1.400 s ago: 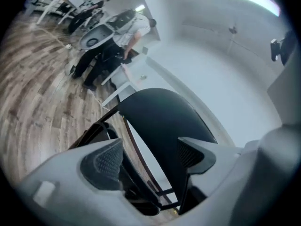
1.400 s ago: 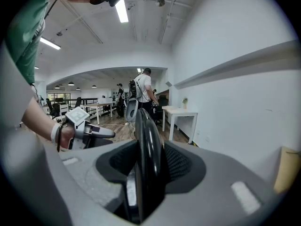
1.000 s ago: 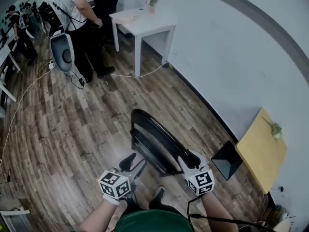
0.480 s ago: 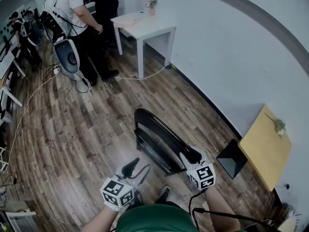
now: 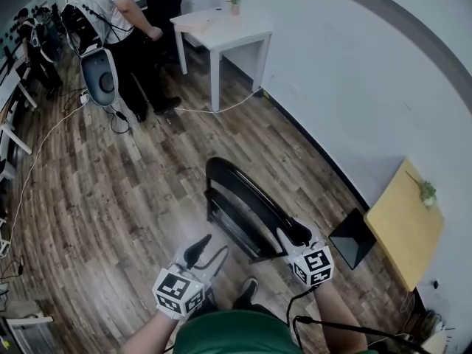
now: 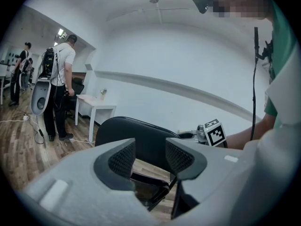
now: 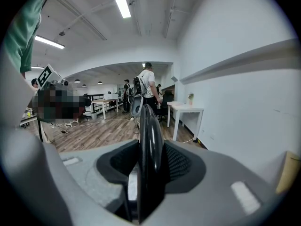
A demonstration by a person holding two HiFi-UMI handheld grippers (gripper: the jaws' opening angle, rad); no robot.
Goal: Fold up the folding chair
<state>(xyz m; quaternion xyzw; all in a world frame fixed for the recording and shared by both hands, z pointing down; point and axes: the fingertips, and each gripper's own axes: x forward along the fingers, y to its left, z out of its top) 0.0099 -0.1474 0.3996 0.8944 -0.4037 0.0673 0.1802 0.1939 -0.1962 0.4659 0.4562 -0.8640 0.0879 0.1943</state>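
The black folding chair [image 5: 243, 201] stands on the wood floor near the wall, its curved back [image 6: 136, 135] seen edge-on in the right gripper view. My right gripper [image 5: 293, 236] is shut on the back's rim [image 7: 150, 140], the pads pressing both sides of it. My left gripper [image 5: 203, 252] hangs left of the chair, apart from it, above the floor. Its jaws have just been closing a little, but they stand open with nothing between the pads [image 6: 123, 158]; the chair shows beyond the gap.
A white table [image 5: 221, 28] stands by the wall at the back, with a person [image 5: 118, 21] and a grey device [image 5: 99, 76] beside it. A yellow board [image 5: 402, 227] and a dark panel [image 5: 350, 240] lean by the wall at right. Cables [image 5: 44, 139] cross the floor.
My left gripper has lifted a little and rolled, its jaws narrowing slightly. My right gripper keeps its hold on the chair back, which has not visibly moved.
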